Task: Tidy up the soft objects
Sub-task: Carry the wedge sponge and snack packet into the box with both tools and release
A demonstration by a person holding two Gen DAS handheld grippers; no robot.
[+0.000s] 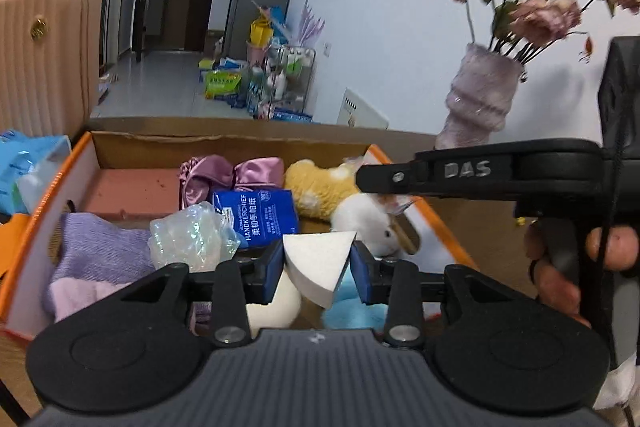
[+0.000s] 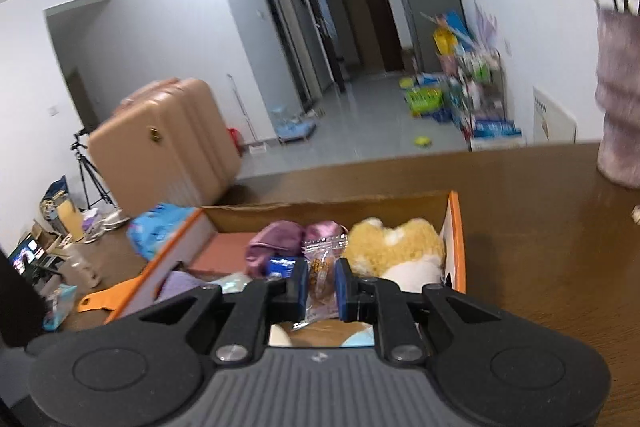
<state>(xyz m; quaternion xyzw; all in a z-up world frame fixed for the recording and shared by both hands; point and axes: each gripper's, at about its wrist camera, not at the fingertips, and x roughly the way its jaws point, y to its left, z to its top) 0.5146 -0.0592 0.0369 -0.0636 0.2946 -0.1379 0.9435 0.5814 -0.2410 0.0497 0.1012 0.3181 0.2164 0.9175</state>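
Over an orange-edged cardboard box [image 1: 36, 211] on a brown desk [image 2: 540, 247], the left tongs [image 1: 318, 263] grip a white wedge-shaped sponge [image 1: 318, 261] between their blue pads, holding it above the box's contents. The right tongs [image 2: 321, 287] are clenched on a small clear zip bag [image 2: 322, 267] with brown contents, also held above the box; in the left wrist view their black body [image 1: 480, 173] reaches in from the right with a person's fingers [image 1: 612, 247] around the handle. Inside the box lie a yellow-and-white plush toy [image 1: 320, 189] at the far right, a purple satin pouch [image 1: 232, 173] beside it, a blue pack of paper handkerchiefs [image 1: 260, 213] in front of the pouch, a crumpled clear plastic bag [image 1: 188, 237] and a lilac knitted cloth [image 1: 100, 255] at the left. Something pale blue [image 1: 348, 311] and something white [image 1: 276, 303] lie nearest the camera, partly hidden by the tongs. A ribbed lilac vase [image 1: 480, 95] of faded pink flowers [image 1: 540, 13] stands on the desk to the right of the box, and a pink suitcase [image 2: 168, 139] stands beyond the desk on the left.
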